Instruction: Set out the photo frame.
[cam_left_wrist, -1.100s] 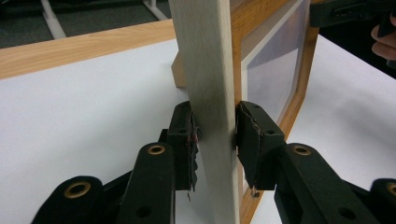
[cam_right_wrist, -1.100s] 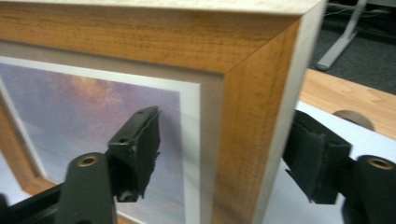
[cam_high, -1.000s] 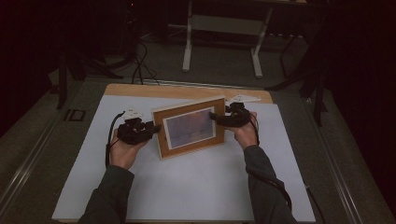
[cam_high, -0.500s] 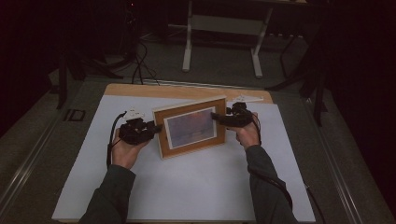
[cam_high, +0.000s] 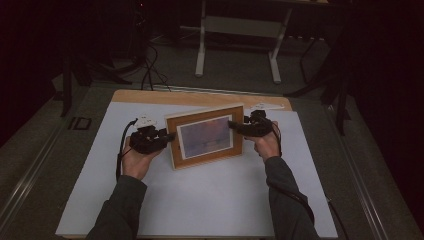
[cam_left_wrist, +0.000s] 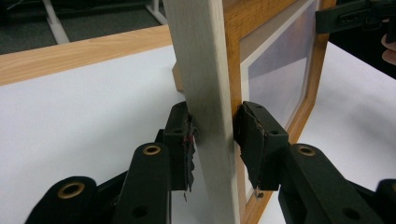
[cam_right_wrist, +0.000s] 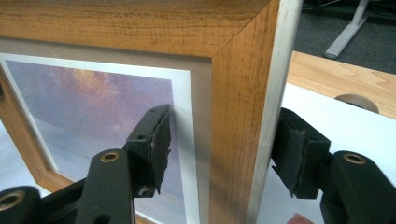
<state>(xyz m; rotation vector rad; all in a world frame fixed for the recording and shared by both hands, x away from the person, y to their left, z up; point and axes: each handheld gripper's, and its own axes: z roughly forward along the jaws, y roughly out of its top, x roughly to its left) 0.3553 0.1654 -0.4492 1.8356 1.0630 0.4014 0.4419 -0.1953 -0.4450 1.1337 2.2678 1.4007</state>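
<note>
Left gripper (cam_left_wrist: 212, 140) clamped on the side of the upright brown wooden picture frame (cam_high: 206, 136). Right gripper (cam_right_wrist: 222, 154) around the other side, jaws just closing, pads apart from the wood.

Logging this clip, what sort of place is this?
Probably a lab or workshop recording station: a white-topped table, a picture frame on it, cables on a dark floor, and a bare metal stand behind.
</note>
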